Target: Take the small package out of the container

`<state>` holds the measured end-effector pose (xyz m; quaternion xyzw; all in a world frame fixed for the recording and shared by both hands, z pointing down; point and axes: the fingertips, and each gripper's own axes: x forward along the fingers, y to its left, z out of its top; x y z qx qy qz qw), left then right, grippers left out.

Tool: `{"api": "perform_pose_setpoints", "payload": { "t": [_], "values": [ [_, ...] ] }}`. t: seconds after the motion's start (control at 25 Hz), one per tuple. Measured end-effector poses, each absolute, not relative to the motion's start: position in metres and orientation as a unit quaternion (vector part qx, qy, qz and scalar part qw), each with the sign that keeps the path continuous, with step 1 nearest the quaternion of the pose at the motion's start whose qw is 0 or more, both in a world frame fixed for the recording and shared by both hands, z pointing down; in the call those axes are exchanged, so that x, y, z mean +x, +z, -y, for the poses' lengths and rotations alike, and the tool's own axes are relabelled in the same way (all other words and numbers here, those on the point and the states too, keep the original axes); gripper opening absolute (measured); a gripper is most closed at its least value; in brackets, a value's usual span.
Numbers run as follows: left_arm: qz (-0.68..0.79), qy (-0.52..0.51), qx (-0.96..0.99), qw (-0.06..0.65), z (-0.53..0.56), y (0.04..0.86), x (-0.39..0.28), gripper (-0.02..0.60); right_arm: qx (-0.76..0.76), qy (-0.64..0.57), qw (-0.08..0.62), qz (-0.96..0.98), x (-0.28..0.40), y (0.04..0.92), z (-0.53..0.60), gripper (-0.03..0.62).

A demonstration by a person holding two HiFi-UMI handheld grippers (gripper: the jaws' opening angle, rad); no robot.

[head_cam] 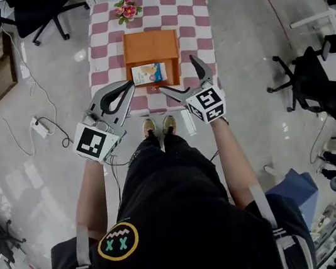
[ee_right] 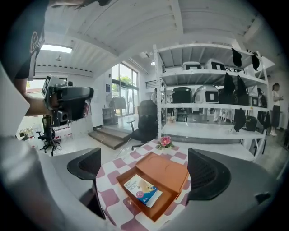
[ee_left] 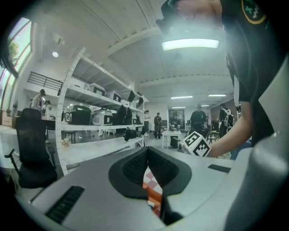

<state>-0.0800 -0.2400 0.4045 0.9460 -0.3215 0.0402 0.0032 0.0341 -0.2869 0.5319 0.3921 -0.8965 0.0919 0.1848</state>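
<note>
Head view: a person stands at the near edge of a table (head_cam: 196, 25) covered with a pink-and-white checked cloth, a gripper in each hand. An orange container (head_cam: 150, 45) sits on the middle of the cloth. Its far half lies under a flat orange panel; its near half is an open tray. The small package (head_cam: 149, 73), white and blue with a printed front, lies flat in that open tray, toward the person's left. A pink flower sprig (head_cam: 127, 8) rests at the table's far edge.

The left gripper (head_cam: 132, 84) is held over the near left edge of the table, just beside the container. Its jaws are pressed together with nothing between them. The right gripper (head_cam: 178, 74) hangs at the container's near right corner with its jaws spread wide and empty.

Right gripper view: the parted jaws of the right gripper (ee_right: 146, 169) frame the container (ee_right: 162, 169), the package (ee_right: 142, 190) in its open tray, and the flower sprig (ee_right: 165, 141) beyond it.

Left gripper view: the pads of the left gripper (ee_left: 146, 151) meet. A sliver of checked cloth and orange container (ee_left: 152, 191) shows below them. White shelving (ee_left: 86, 131) stands behind.
</note>
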Motion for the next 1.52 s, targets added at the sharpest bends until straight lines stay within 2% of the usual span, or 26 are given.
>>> {"api": "perform_pose_setpoints", "payload": {
  "t": [0.28,0.8,1.52],
  "values": [
    [0.339,0.038,0.940,0.026,0.246,0.394,-0.069,0.018,0.369,0.143,0.215,0.893,0.029,0.594,0.316,0.595],
    [0.357,0.074,0.931,0.019,0.254,0.421,-0.089,0.017,0.324,0.284,0.282,0.857,0.007,0.708,0.336,0.595],
    [0.367,0.080,0.926,0.031,0.262,0.429,-0.099,0.017,0.285,0.404,0.354,0.794,-0.002,0.771,0.326,0.595]
  ]
}}
